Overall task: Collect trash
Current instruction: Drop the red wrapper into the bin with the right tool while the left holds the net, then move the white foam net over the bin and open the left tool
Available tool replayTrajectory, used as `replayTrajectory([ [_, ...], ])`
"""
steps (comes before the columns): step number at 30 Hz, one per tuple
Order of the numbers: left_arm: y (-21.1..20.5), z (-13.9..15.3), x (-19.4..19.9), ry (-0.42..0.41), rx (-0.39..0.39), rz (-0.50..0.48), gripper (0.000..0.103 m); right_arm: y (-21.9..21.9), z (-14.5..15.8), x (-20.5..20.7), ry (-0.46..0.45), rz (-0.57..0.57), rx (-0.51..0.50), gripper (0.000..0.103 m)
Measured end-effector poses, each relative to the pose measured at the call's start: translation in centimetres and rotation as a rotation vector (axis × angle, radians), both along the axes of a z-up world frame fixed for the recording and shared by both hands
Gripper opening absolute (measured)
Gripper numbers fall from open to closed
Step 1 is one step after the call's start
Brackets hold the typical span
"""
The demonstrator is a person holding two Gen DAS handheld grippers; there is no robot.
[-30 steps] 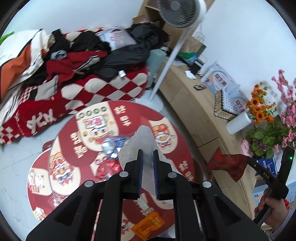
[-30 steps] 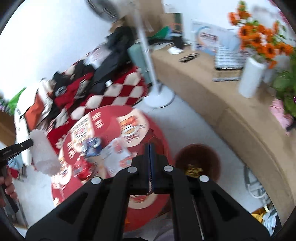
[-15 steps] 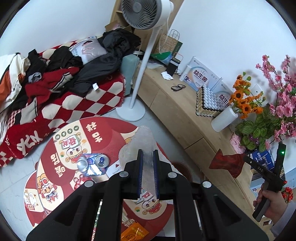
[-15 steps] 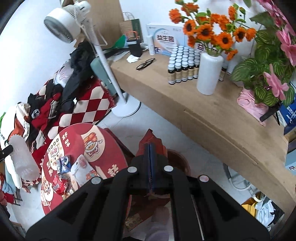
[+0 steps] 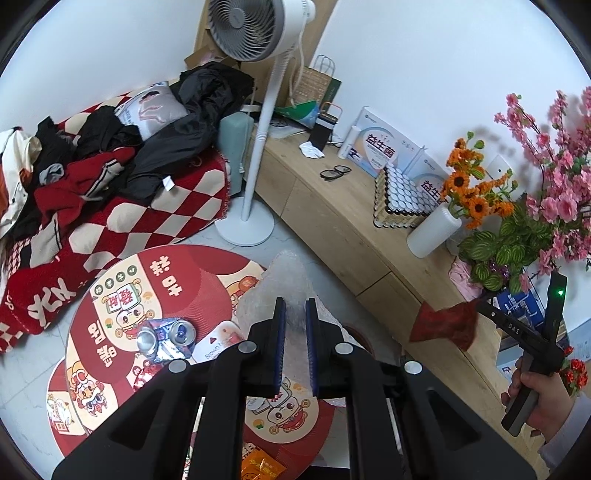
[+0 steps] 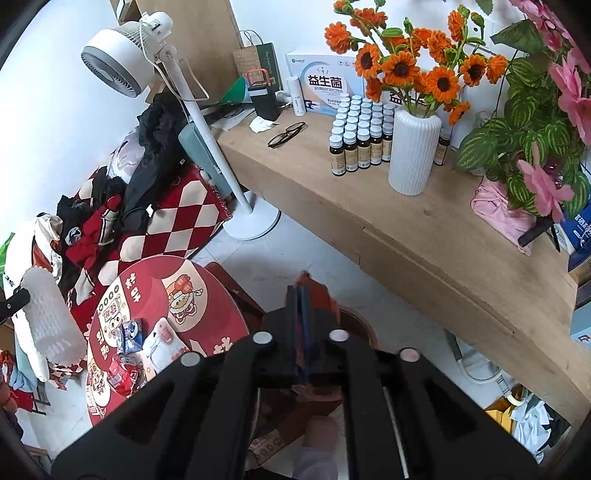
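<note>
White foam: a roll of netted packing foam (image 5: 291,280) sits clamped between the blue pads of the left gripper (image 5: 294,347); jaws narrow, pressing on it. It is held above the edge of the round red table (image 5: 122,288).
Same foam, other view: seen at far left (image 6: 50,314), sticking out of a black finger.
Red wrapper: a crumpled red piece (image 5: 445,325) at the tip of the right gripper (image 6: 301,328). In the right wrist view the red scrap (image 6: 321,293) still lies between the jaws, which have just been opening; whether the pads still press on it I cannot tell.
Right hand: gripping the black handle at lower right (image 5: 543,398), pale sleeve at the wrist.
Bin: a brown round bin (image 6: 360,326) stands on the floor directly under the right gripper, between table and wooden bench (image 6: 424,236).
Left on table: two crushed cans (image 5: 166,338), a white packet (image 5: 218,345), an orange sachet (image 5: 258,467) near the bottom edge.
Surroundings: white pedestal fan (image 5: 258,29), chequered red blanket piled with clothes (image 5: 140,206), white vase of orange flowers (image 6: 413,151), rows of small brown bottles (image 6: 358,140) on the bench.
</note>
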State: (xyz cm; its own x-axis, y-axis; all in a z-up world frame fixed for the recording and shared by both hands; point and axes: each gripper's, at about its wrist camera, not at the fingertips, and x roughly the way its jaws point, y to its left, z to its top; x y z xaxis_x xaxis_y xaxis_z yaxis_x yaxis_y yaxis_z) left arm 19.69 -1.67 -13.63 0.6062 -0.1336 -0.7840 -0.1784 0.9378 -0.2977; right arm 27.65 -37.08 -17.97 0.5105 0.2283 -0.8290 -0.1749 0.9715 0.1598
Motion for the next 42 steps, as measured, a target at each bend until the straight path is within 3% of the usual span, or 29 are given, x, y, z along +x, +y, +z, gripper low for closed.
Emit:
replayTrajectory([
  [5,-1.2,0.4,0.4,-0.008,0.004,-0.032,0.011,0.1,0.8,-0.3,-0.032,0.022,-0.018,0.029],
  [8,-1.9,0.6,0.6,-0.014,0.007,-0.05,0.011,0.0,1.7,-0.5,-0.059,0.023,-0.016,0.041],
  [11,-2.5,0.7,0.8,-0.017,0.005,-0.064,0.011,0.2,3.1,-1.0,-0.107,0.027,-0.041,0.074],
  [14,-3.1,0.9,1.1,-0.023,0.004,-0.084,0.011,0.2,4.5,-1.6,-0.153,0.034,-0.067,0.095],
  [15,-3.3,1.0,1.3,-0.026,0.004,-0.092,0.011,0.2,5.0,-1.9,-0.17,0.027,-0.083,0.097],
  [27,-8.2,1.8,4.2,-0.042,0.02,-0.234,0.011,-2.8,7.5,-4.4,-0.181,-0.07,-0.065,0.097],
  [42,-17.1,-0.1,7.9,-0.015,0.039,-0.421,0.011,-8.8,7.5,-6.8,-0.166,-0.176,-0.078,0.097],
])
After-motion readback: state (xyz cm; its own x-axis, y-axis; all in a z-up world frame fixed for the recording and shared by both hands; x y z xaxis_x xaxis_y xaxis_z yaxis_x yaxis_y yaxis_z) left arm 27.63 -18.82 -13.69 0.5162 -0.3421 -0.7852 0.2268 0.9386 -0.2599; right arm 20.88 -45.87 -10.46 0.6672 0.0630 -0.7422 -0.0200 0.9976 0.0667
